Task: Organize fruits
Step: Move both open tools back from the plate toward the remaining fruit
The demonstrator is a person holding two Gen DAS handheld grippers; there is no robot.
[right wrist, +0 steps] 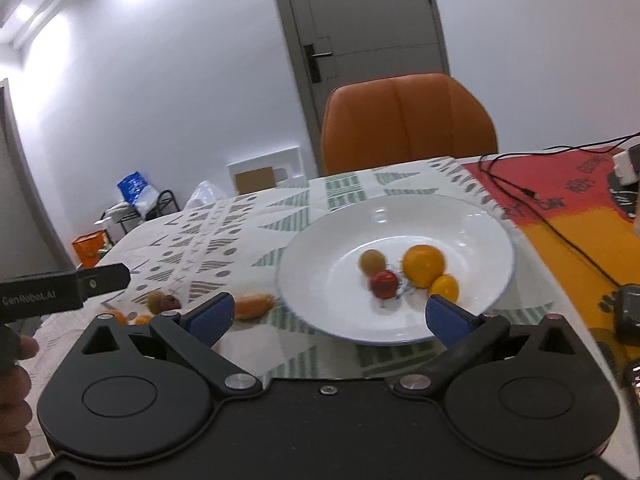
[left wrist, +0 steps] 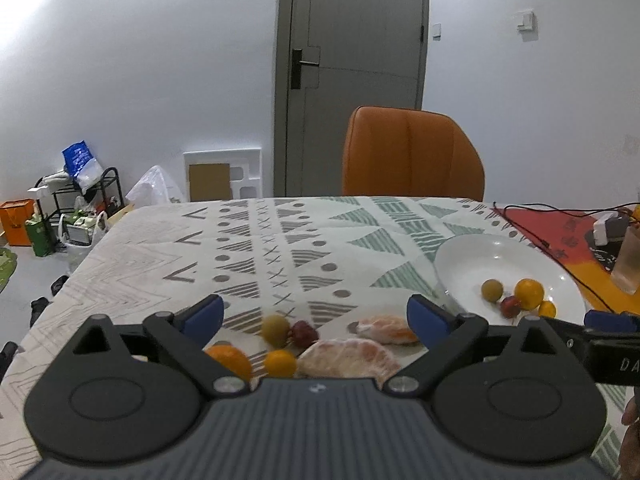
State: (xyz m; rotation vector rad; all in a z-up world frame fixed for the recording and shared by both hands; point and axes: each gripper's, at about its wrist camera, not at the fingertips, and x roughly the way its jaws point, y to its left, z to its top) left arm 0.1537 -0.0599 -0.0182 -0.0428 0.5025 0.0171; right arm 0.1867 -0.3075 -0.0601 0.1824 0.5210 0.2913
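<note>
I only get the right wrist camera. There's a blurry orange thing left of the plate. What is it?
Observer: The left wrist view shows two peeled citrus segments lying side by side, not just one.
Child: Is the left claw grabbing them?
Observer: No. The left claw is open and empty, and the segments lie on the tablecloth just in front of it.
Child: Is there anything to the right of the plate I should watch for?
Observer: Yes, a translucent cup stands on the red and orange mat there.
</note>
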